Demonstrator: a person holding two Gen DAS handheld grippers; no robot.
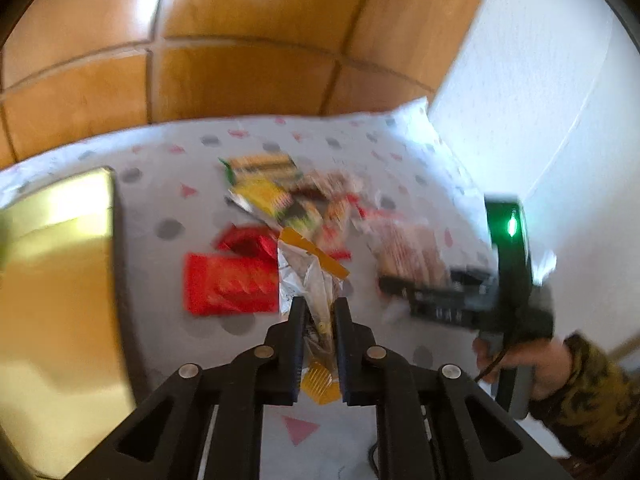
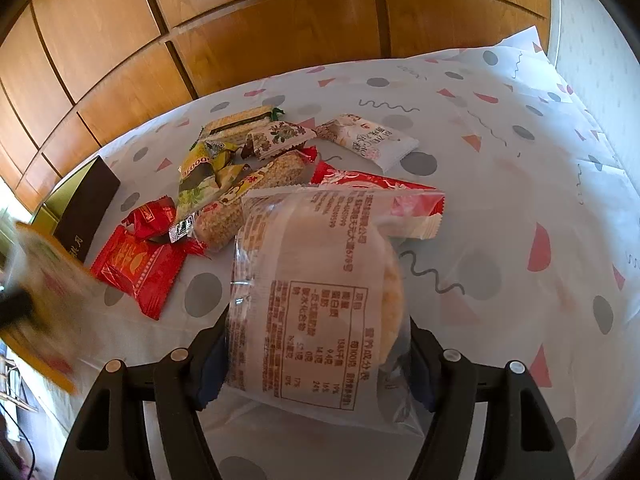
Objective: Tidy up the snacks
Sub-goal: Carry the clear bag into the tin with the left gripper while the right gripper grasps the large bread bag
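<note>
Left gripper [image 1: 318, 312] clamped narrow on a clear packet [image 1: 308, 276], lifted above the tablecloth [image 1: 168, 184]. Right gripper [image 2: 316, 344] held wide around a rice cracker pack [image 2: 316, 276], near the snack pile [image 2: 240, 160] mid-cloth.

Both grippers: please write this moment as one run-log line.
left gripper: shut on clear snack packet | right gripper: shut on rice cracker pack | snack pile: on tablecloth
</note>
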